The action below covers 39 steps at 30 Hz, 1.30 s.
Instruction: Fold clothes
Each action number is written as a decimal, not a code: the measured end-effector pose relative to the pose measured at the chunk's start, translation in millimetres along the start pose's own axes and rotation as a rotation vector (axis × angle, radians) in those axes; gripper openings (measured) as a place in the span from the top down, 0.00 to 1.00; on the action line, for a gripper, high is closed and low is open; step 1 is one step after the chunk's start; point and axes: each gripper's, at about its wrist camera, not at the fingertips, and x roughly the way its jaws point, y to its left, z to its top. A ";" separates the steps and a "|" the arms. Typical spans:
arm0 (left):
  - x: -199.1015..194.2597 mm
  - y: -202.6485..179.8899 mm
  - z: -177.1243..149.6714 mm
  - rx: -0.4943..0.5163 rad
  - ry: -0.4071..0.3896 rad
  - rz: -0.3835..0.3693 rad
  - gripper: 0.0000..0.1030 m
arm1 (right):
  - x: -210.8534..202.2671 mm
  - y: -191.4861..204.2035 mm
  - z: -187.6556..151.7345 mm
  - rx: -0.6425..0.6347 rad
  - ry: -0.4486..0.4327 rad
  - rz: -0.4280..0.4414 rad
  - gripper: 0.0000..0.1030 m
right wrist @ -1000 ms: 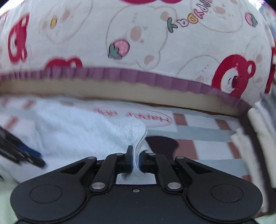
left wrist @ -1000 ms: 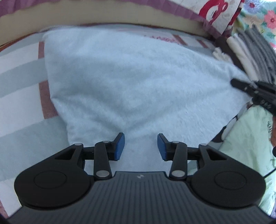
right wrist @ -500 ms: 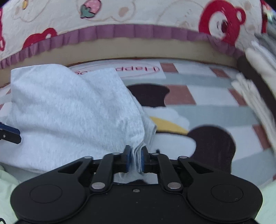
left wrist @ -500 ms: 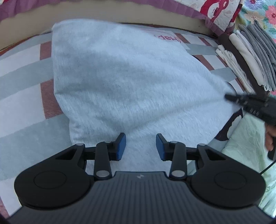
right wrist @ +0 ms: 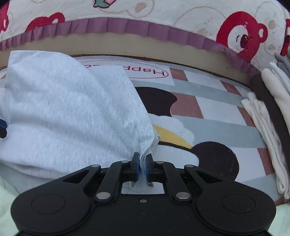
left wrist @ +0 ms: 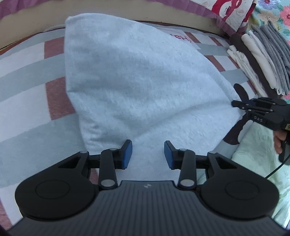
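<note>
The light grey garment (left wrist: 145, 87) lies folded on the striped mat (left wrist: 27, 76), with its far edge near the beige border. The left gripper (left wrist: 147, 154) hovers above its near edge, jaws partly apart and holding nothing. The right gripper (right wrist: 142, 167) has the garment's layered corner between its pads and its jaws are opening. A stack of folded clothes (left wrist: 262, 59) lies at the right side.

1. We note a striped mat (right wrist: 213, 112) in grey, white and brick red ahead of the tool, printed with dark rounded shapes and a "Happy" label (right wrist: 145, 71).
2. A cream bear-print quilt (right wrist: 181, 12) with a purple frill (right wrist: 126, 27) runs across the far side.
3. A floral fabric (left wrist: 271, 12) sits far right.
</note>
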 end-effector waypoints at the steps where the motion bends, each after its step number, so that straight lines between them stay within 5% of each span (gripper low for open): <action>1: -4.7 1.4 1.8 0.003 -0.009 0.011 0.63 | -0.1 -4.3 0.6 0.001 0.010 -0.005 0.86; 6: -54.9 20.2 16.0 -0.017 -0.224 -0.034 0.60 | -10.0 -31.9 -3.1 0.112 0.074 -0.068 0.85; 11: -77.1 55.6 31.4 -0.060 -0.431 0.040 0.53 | -35.0 -63.0 28.3 0.299 -0.067 0.156 0.68; 19: -35.5 103.1 66.0 -0.101 -0.442 -0.119 0.49 | 57.8 -39.1 131.0 0.126 -0.019 0.437 0.48; 24: -16.0 113.5 59.2 -0.158 -0.408 -0.222 0.47 | 108.7 -32.2 147.9 0.110 0.048 0.471 0.48; 27: -10.4 109.7 56.7 -0.151 -0.386 -0.234 0.46 | 118.5 -42.7 139.2 0.219 0.044 0.575 0.45; 28: -9.3 109.3 56.3 -0.152 -0.382 -0.241 0.46 | 117.7 -45.8 135.2 0.246 0.025 0.600 0.49; 29: -8.1 108.3 55.7 -0.156 -0.380 -0.241 0.46 | 111.7 -47.5 130.8 0.243 -0.016 0.611 0.72; 30: -7.3 108.1 55.1 -0.159 -0.378 -0.241 0.46 | 104.5 -48.8 126.3 0.234 -0.063 0.617 0.81; 33: -7.2 107.2 53.3 -0.159 -0.371 -0.231 0.46 | 69.5 -45.1 110.4 0.178 -0.170 0.568 0.89; 39: -8.3 103.1 52.6 -0.138 -0.364 -0.202 0.46 | 27.3 -9.6 85.2 -0.026 -0.153 0.557 0.93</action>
